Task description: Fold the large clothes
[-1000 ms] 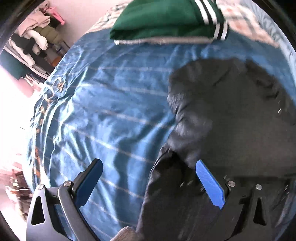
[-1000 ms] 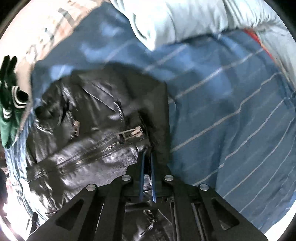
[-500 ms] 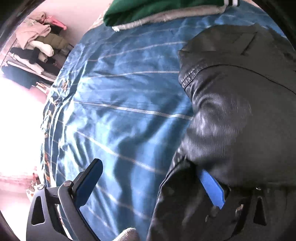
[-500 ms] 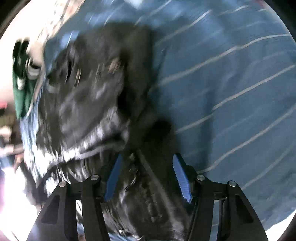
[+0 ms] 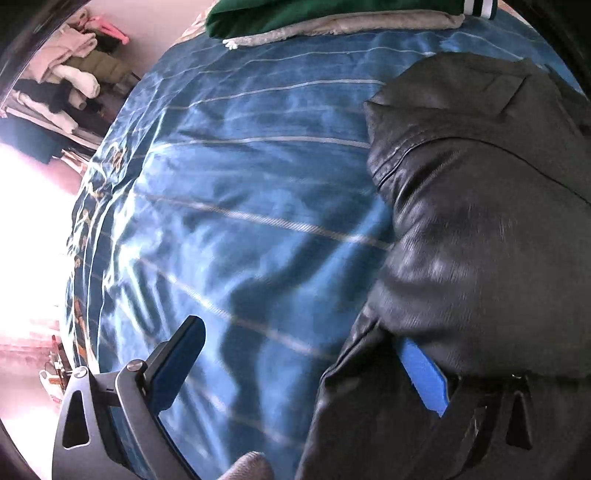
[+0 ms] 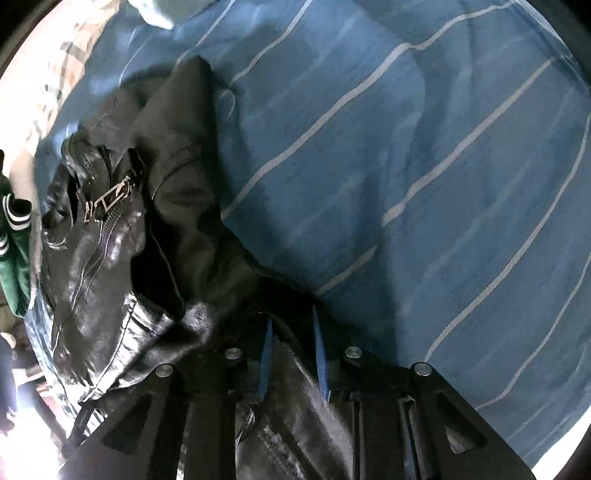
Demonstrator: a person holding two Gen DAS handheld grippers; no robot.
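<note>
Since the earlier frame, the right hand-held gripper (image 6: 291, 354) has been closing on the black leather jacket (image 6: 122, 266).
The jacket is laid lengthwise up the bed (image 5: 240, 177), collar far; the left hand-held gripper (image 5: 303, 365) is spread wide.

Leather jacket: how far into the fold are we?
Done: a green garment already sits folded at the far end of the bed. In hand: the right gripper, jaws just closing, has black leather jacket between them; the left gripper is open, one finger under the jacket's edge. Left: the jacket lies crumpled, no clean fold visible yet.

Blue striped bedspread (image 5: 240, 192), green folded garment (image 5: 332, 14) at far edge, clothes pile (image 5: 62, 85) beyond.
</note>
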